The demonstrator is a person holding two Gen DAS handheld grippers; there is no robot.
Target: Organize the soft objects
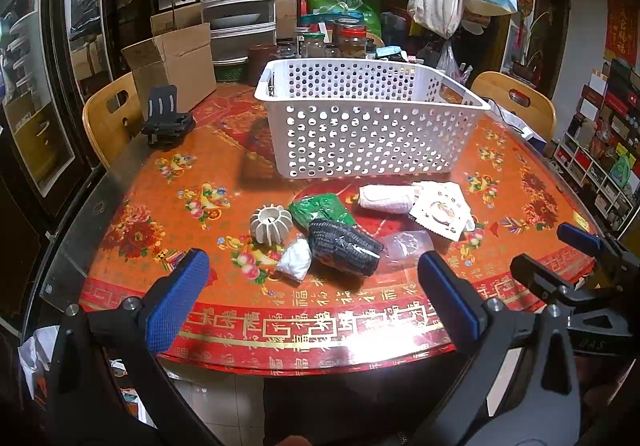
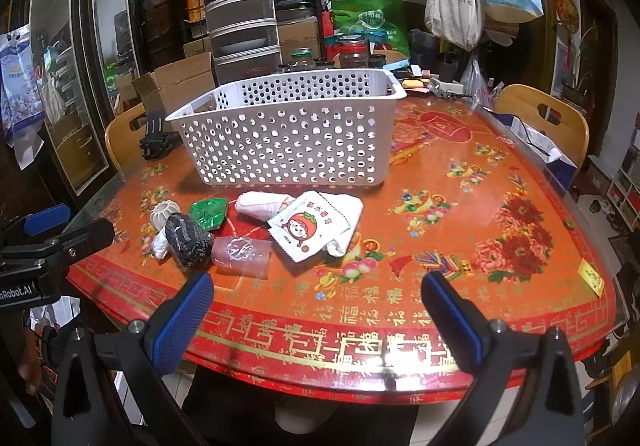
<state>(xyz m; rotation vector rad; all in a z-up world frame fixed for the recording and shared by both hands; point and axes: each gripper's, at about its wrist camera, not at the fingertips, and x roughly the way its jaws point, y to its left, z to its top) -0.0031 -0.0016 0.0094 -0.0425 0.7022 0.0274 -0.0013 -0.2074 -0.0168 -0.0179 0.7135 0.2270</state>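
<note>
We hold the left gripper [image 1: 310, 296] and right gripper [image 2: 316, 316] wide open, empty, above the near edge of the red floral table [image 2: 460, 206]; the white perforated plastic basket [image 2: 288, 142] stands at twelve o'clock.

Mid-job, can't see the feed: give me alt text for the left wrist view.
The open left gripper hovers at the near edge of a red floral table, aimed at a cluster of soft items: black bundle, green packet, white roll, cartoon sachet. Behind them stands a white perforated basket; the right gripper shows at right.

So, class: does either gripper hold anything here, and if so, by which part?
Nothing is held. The left gripper and right gripper are both open.
</note>
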